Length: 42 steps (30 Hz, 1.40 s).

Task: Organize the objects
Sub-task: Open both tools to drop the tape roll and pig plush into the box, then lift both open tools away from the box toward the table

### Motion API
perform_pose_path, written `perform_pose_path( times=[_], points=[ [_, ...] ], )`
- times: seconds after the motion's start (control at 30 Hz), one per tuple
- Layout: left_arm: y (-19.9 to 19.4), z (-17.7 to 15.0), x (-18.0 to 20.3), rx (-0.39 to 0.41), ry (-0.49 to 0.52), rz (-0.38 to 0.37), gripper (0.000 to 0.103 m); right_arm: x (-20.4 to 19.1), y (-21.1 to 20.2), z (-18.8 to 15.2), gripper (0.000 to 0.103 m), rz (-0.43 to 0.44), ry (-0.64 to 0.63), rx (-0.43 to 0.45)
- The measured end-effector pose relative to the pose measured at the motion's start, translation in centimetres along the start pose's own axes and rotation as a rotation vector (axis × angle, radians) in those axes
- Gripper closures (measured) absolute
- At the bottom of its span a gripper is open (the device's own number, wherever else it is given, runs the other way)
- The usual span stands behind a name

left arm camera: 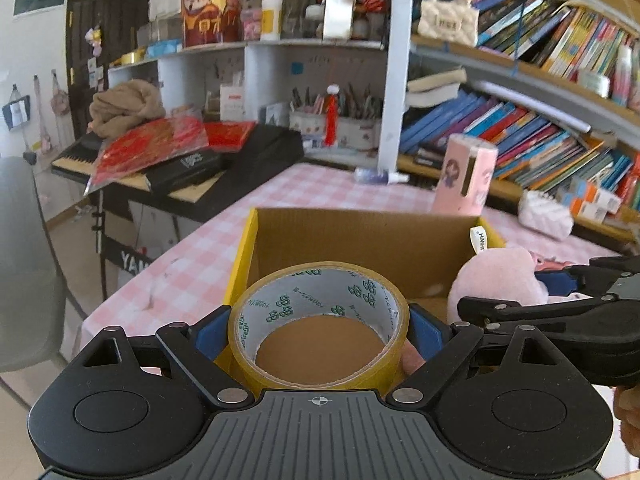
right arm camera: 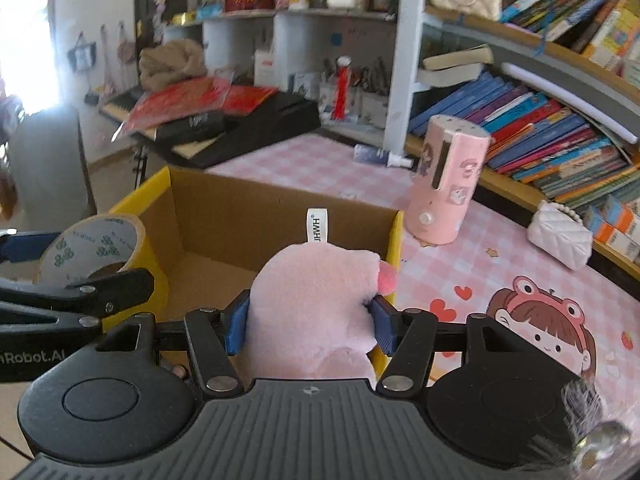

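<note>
My left gripper (left arm camera: 318, 330) is shut on a roll of yellow packing tape (left arm camera: 320, 276), its blue pads pressed against both sides of the ring, held over the near part of an open cardboard box (left arm camera: 360, 236) with yellow edges. In the right wrist view my right gripper (right arm camera: 310, 324) is shut on a pink plush toy (right arm camera: 316, 292) with a white tag, over the same box (right arm camera: 240, 216) at its right side. The tape roll (right arm camera: 96, 248) shows at the left there, and the plush (left arm camera: 496, 280) shows at the right in the left wrist view.
The box sits on a table with a pink checked cloth (right arm camera: 460, 272). A pink cylinder-shaped device (right arm camera: 448, 184), a small spray bottle (right arm camera: 380, 156) and a white quilted pouch (right arm camera: 560, 240) lie beyond it. Bookshelves (right arm camera: 540, 112) stand behind, a black keyboard (left arm camera: 180, 168) to the left.
</note>
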<state>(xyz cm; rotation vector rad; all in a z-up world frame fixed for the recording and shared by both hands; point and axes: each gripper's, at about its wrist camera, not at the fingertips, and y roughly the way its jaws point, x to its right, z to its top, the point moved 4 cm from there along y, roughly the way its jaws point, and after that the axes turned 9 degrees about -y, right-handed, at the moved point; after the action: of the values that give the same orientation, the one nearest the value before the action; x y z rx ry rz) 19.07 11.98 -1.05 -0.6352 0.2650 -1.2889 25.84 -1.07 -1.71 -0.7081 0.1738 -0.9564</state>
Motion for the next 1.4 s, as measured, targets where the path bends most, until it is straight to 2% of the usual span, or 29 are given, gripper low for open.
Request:
perform_pose_path(
  times=[0.17,0.37,0.53,0.73,0.83,0.93,1.17,1.23,1.3,1.4],
  points=[
    [1.0,0.2,0.0,-0.022,-0.002,0.017,0.012,-0.2,1.7,-0.2,0.046,0.036,-0.066,-0.044],
    [1.9,-0.2,0.2,-0.057,0.001,0.028,0.012,-0.4,2.9,0.1,0.046,0.05,-0.171,-0.057],
    [2.0,-0.4,0.3,-0.049,0.014,0.034,0.011,-0.5,3.5,0.0,0.046,0.071,-0.222,-0.06],
    [1.7,-0.3,0.0,-0.041,-0.019,0.015,0.01,-0.3,3.6,0.1,0.043,0.088,-0.215,-0.053],
    [1.0,0.1,-0.4,-0.004,-0.091,-0.027,0.005,-0.4,3.5,0.0,0.041,0.093,-0.207,-0.049],
    [0.1,0.5,-0.2,0.033,-0.103,-0.051,0.005,-0.6,3.3,0.0,0.039,0.096,-0.2,-0.045],
    [-1.7,1.3,0.0,0.087,-0.115,-0.064,0.003,-0.2,2.1,0.3,0.031,0.066,-0.143,-0.026],
    [-2.2,1.4,-0.2,0.098,-0.122,-0.067,0.003,0.0,1.3,0.4,0.03,0.055,-0.124,-0.008],
    [-2.8,1.4,-0.2,0.11,-0.129,-0.071,0.002,0.1,0.4,0.4,0.025,0.037,-0.113,0.015],
    [-3.6,1.4,-0.4,0.127,-0.137,-0.077,0.002,0.2,-0.9,0.5,0.024,0.014,-0.088,0.043]
  ],
)
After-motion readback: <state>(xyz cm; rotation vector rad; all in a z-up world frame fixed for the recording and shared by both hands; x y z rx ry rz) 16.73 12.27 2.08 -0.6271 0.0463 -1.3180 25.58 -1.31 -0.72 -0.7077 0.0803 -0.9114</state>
